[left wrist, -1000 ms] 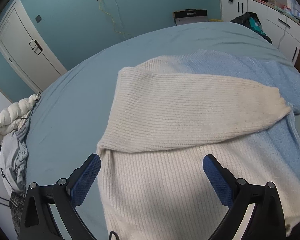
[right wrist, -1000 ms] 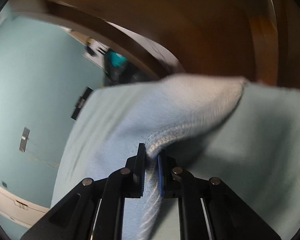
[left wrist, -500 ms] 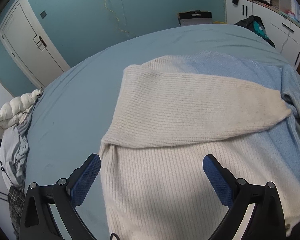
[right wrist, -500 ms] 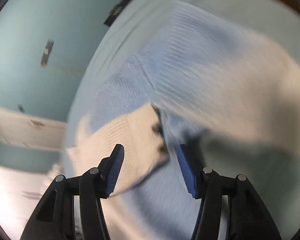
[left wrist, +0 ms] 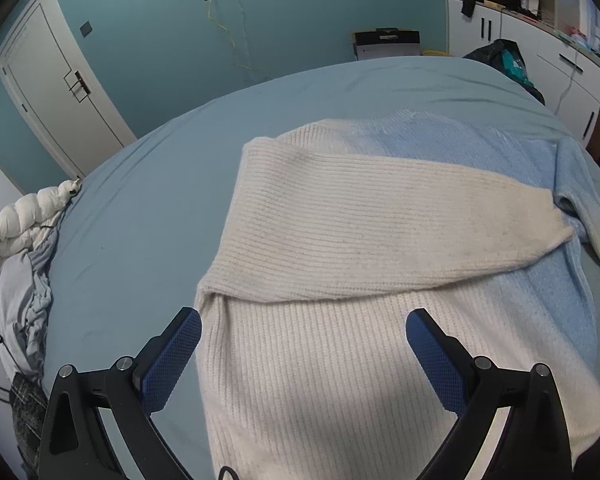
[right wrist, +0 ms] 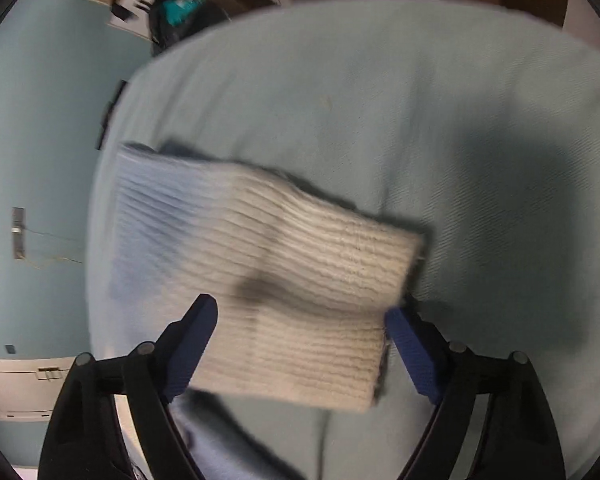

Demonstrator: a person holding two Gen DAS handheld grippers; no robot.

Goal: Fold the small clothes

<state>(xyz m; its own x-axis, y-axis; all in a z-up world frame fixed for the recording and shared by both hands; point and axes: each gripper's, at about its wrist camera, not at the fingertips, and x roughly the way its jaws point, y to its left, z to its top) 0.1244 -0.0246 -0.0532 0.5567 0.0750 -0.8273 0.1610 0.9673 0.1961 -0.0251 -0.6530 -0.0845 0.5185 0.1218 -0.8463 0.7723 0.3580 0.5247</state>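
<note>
The bed (left wrist: 148,208) fills both views, and the sweater (left wrist: 340,352) lies flat across the centre of the left view, one sleeve folded over its chest. The other sleeve (right wrist: 284,280) runs from centre-left to lower right in the right view, its cuff between the right gripper (right wrist: 300,344). Those jaws have just been opening, dropping the sleeve they pinched a second ago. The left gripper (left wrist: 302,360) hangs open over the hem.
</note>
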